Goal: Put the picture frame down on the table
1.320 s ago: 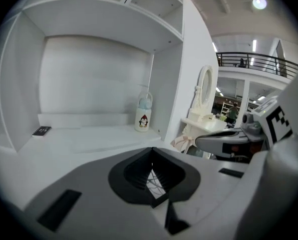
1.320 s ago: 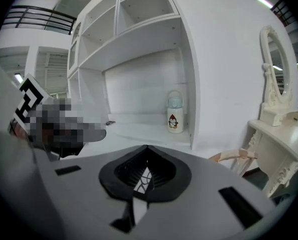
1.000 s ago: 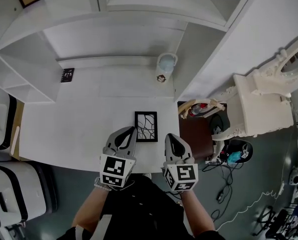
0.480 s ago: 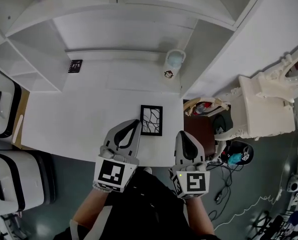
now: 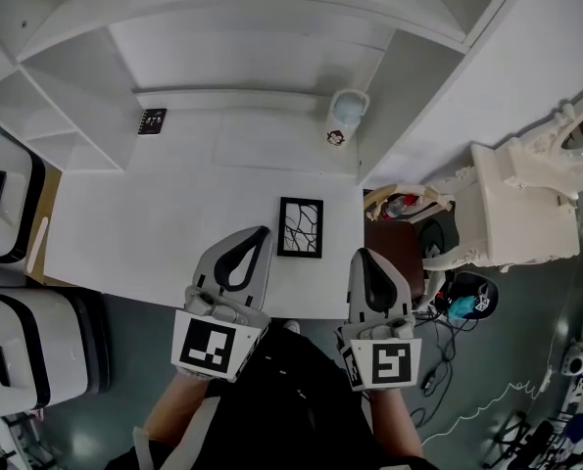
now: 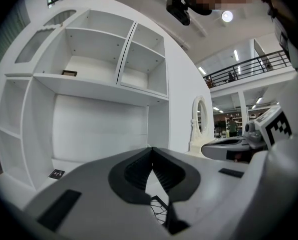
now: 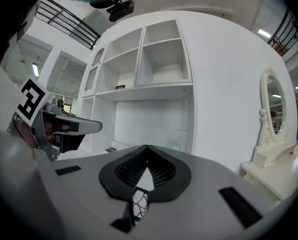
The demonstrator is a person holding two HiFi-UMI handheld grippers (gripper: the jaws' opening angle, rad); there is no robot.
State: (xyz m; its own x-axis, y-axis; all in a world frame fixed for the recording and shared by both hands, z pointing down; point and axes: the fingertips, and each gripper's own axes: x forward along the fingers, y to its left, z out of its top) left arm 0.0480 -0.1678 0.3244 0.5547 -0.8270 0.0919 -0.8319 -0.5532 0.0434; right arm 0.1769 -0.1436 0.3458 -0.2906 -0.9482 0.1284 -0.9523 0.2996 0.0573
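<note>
The picture frame (image 5: 301, 227), black-edged with a white sheet of black branching lines, lies flat on the white table (image 5: 154, 233) near its front right corner. My left gripper (image 5: 260, 233) hovers just left of the frame and slightly nearer to me, jaws shut and empty. Right of the frame, beyond the table's edge, my right gripper (image 5: 363, 254) is also shut with nothing in it. A corner of the frame (image 6: 161, 209) peeks below the left gripper (image 6: 152, 149) in the left gripper view. The frame (image 7: 138, 201) shows likewise under the right gripper (image 7: 147, 147).
A lidded cup (image 5: 347, 116) stands at the table's back right, a small black card (image 5: 153, 121) at the back left. White shelving rises behind. White cases (image 5: 2, 189) sit left; a dark stool (image 5: 394, 253), an ornate white vanity (image 5: 526, 199) and cables lie right.
Both grippers have drawn back toward me, away from the frame. The frame lies still on the table; the head view has shifted slightly.
</note>
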